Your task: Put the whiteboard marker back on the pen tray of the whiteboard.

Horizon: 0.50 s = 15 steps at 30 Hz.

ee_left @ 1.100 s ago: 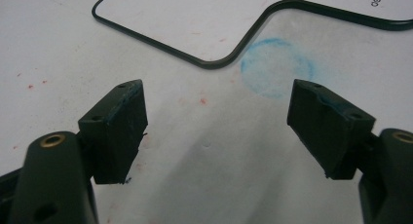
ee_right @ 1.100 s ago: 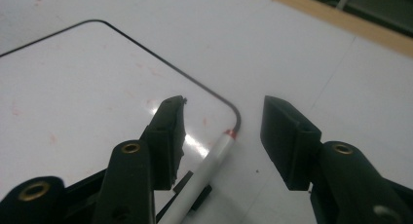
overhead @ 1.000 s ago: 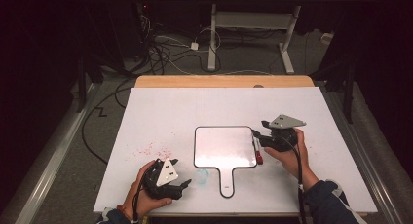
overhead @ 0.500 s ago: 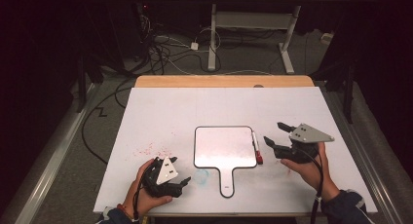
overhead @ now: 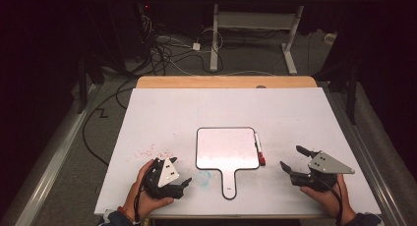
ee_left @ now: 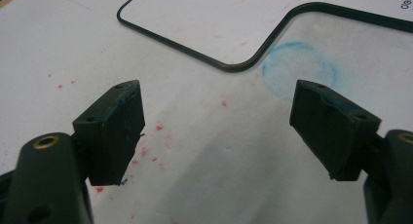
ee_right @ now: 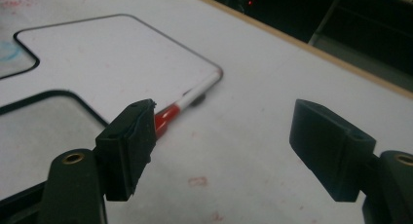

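A small whiteboard (overhead: pixel 227 148) with a handle lies flat in the middle of the high view, handle pointing toward the bottom of the frame. A red-capped marker (overhead: pixel 258 148) lies along its right edge, touching or just beside the black rim, cap end nearest the bottom. That placement leaves the marker's outer side free, so a jaw could come in from the right without riding over the board.

The right gripper (overhead: pixel 294 160) sits at the lower right of the high view, well apart from the marker, jaws spread wide and empty. In the right gripper view the marker (ee_right: pixel 182 107) shows just past the left jaw, so the gripper seems aimed a little to one side of it.

The left gripper (overhead: pixel 183 185) rests at the lower left, close to the board's handle, jaws also open and holding nothing. In the left gripper view a faint blue ring (ee_left: pixel 299 69) on the table (overhead: pixel 196 108) lies ahead, beside the curve where the handle meets the board.

Bare table surrounds the board on every side, with plenty of room at the upper half. The near table edge runs just under both hands.
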### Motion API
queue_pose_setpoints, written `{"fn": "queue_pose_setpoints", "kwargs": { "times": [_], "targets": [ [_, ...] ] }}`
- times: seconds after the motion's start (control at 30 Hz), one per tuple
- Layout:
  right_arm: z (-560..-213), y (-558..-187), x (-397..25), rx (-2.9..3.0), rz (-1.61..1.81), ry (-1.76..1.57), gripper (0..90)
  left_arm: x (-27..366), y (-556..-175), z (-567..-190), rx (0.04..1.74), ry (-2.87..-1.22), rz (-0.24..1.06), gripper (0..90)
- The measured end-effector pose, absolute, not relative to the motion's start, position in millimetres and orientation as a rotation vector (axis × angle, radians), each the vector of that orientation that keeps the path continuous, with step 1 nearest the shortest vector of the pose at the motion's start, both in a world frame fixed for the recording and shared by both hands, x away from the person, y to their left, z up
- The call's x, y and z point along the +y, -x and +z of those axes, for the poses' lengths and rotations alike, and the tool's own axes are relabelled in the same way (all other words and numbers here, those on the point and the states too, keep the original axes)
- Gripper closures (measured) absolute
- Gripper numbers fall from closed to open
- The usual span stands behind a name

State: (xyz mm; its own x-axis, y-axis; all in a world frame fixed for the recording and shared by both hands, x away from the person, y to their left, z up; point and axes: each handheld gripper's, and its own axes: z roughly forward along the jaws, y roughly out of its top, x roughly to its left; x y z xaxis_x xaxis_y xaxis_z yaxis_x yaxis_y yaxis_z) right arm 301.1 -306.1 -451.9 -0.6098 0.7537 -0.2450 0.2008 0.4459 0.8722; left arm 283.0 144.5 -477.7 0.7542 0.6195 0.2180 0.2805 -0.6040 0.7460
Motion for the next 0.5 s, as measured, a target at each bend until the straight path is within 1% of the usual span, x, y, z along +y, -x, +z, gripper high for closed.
{"fn": "queue_pose_setpoints", "kwargs": {
  "times": [0.07,0.23,0.5],
  "targets": [
    [-454.7,-298.5,-304.5,2.073,1.111,-0.800,25.9,144.6,-281.8,-477.7,0.664,-2.234,0.613,19.6],
    [-448.5,-293.1,-301.1,2.047,1.119,-0.772,25.7,145.7,-280.1,-477.2,0.649,-2.233,0.629,19.6],
    [-449.8,-293.4,-300.4,2.040,1.098,-0.751,25.6,145.4,-281.3,-477.7,0.655,-2.238,0.631,19.6]
  ]
}}
